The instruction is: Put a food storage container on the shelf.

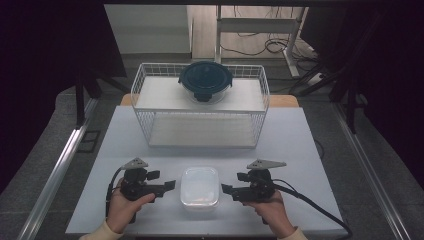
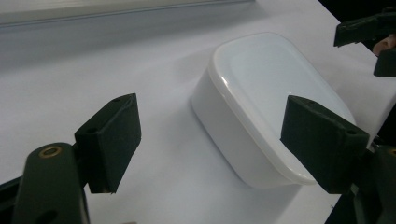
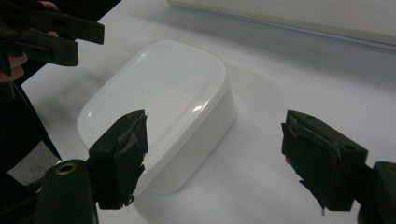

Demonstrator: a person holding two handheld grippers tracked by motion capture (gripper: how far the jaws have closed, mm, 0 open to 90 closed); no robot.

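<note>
Lying flat, the white lidded container (image 1: 199,186) runs its long axis near-to-far between the left gripper (image 1: 169,186) and right gripper (image 1: 227,189), both spread wide, grasping nothing.

We see two matte-black handheld tools. The left tool (image 1: 170,187) and right tool (image 1: 226,189) each carry a grey three-cornered plate on top, w/ a blocky black body below it. A black cable loops off the left tool's rear; a thicker one trails from the right tool's back end. Pale cream sleeve cuffs sit just behind both hands. In the left gripper view, each jaw is a chunky black wedge w/ small round holes; a brass-ringed screw sits at one jaw's base. In the right gripper view, pads (image 3: 122,154) look wrapped in black tape, edges frayed & ragged; same brass-ringed screw below.
</note>
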